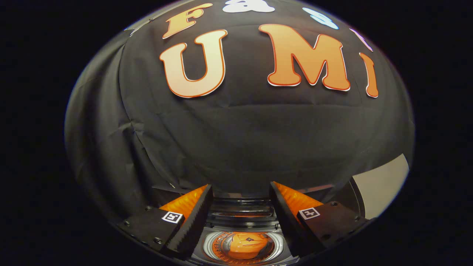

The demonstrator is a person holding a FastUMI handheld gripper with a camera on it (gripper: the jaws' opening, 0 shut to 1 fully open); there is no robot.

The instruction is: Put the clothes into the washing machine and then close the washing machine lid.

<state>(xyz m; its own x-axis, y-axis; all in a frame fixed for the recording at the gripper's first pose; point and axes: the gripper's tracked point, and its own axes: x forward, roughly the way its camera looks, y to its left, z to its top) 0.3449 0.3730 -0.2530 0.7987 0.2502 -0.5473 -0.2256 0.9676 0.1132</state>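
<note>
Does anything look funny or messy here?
Nothing stands out. The orange clothes sit inside the washing machine drum, seen between the open gripper fingers. The lid is not yet closed.

There was one pair of tongs [241, 190], and its two fingers [196, 218] stood apart with nothing held between them. Each finger carried one small square marker [172, 217], which made two markers in all. Below and between the fingers sat one washing machine [242, 218] with one round drum opening. Inside that drum lay one orange piece of clothing [244, 245]. Beyond the right finger stood one pale panel [384, 183]; what it was could not be told.
</note>
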